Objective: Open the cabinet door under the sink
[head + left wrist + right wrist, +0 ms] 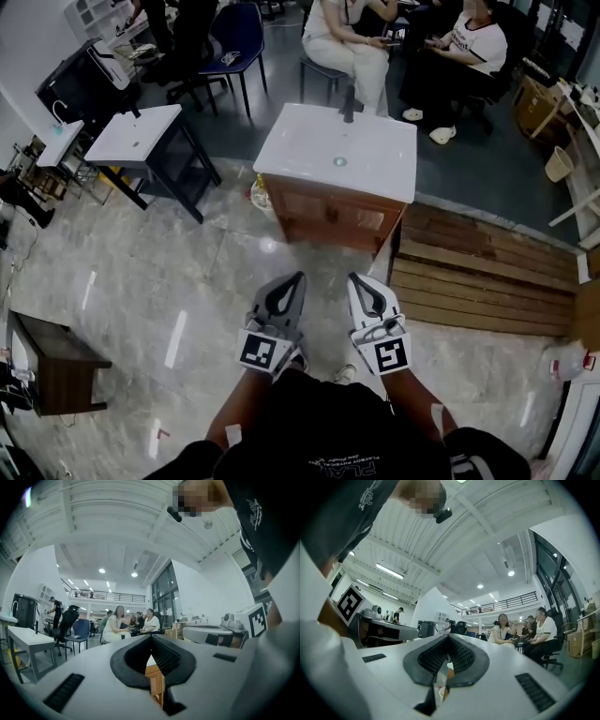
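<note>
Cabinet door sits dead ahead, well apart from my left gripper and right gripper (fingers closed, empty), right looks nearer.

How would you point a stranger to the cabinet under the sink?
On the glossy marbled floor, left of the brown plank platform, stands a brown wooden cabinet under a white rectangular sink top. Unlike the black-legged white table nearby, its front is solid wooden panels.

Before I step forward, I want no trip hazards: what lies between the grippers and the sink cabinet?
Only bare glossy floor separates the left gripper and right gripper from the sink cabinet, seen in the head view.
</note>
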Motion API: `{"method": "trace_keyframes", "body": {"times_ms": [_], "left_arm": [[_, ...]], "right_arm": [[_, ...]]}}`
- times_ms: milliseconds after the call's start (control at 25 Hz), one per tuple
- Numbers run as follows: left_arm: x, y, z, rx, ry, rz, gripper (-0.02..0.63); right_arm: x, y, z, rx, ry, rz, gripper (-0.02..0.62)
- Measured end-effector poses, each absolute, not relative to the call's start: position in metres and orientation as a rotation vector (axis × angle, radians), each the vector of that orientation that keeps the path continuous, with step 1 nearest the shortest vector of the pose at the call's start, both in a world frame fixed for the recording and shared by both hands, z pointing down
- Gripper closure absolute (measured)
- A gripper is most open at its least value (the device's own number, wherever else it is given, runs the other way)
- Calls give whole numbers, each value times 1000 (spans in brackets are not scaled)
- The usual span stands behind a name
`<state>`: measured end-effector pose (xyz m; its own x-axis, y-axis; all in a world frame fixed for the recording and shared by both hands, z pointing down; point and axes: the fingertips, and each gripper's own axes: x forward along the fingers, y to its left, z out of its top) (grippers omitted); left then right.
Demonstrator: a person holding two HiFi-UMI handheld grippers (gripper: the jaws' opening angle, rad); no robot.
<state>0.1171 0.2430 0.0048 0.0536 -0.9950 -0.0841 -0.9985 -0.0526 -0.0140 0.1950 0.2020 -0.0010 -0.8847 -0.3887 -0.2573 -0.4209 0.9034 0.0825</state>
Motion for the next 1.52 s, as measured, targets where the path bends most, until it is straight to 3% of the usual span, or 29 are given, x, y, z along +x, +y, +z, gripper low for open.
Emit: {"method": "trace_keyframes", "body": {"times_ms": [760,1520], "left_arm": [[-32,164,51,-2424,1955,63,586],[-52,80,123,-2498,2043,23,586]], "right_arm": [[50,131,51,-875,2919,179,571],[24,38,140,-955,2998,69,571]]}}
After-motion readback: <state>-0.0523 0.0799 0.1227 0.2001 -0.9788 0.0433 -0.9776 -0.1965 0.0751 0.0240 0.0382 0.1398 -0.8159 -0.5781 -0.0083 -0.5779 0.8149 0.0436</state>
